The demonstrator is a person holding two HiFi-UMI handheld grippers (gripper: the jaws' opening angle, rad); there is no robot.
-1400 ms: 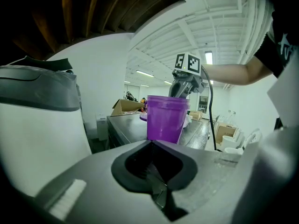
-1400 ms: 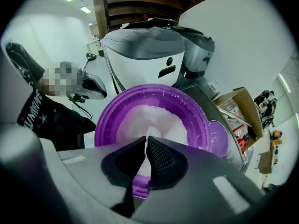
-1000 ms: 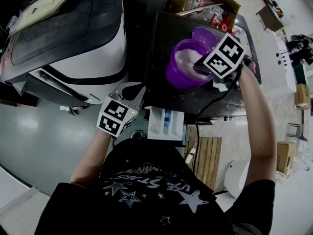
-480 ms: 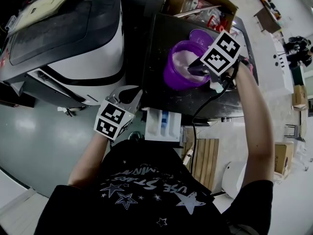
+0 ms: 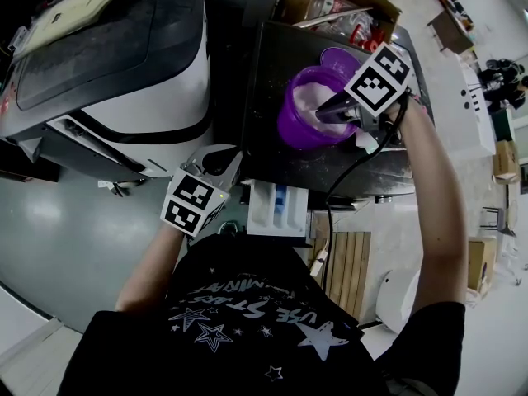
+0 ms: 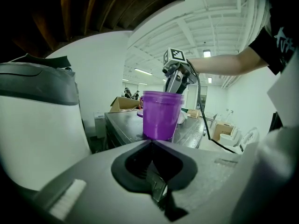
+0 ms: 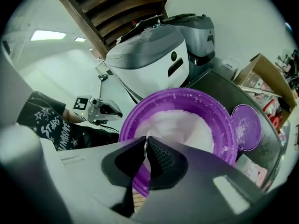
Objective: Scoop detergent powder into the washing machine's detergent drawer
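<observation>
Well, the left gripper (image 6: 151, 143) hangs closed and empty near the drawer (image 5: 279, 209), which juts from the washer's (image 5: 268, 73) front edge. Toward the top's right edge, a purple tub (image 5: 301, 126) holds powder (image 7: 191, 125). There the right gripper (image 7: 146, 143) pinches what looks like a thin scoop (image 7: 156, 125) handle. The powder is loose and light, so I'd carry it level.

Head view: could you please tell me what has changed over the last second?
The right tool shifted slightly farther from the person, its tip reaching a little deeper over the purple tub. No visible grasp or release. The left tool, tub and drawer stayed put.
</observation>
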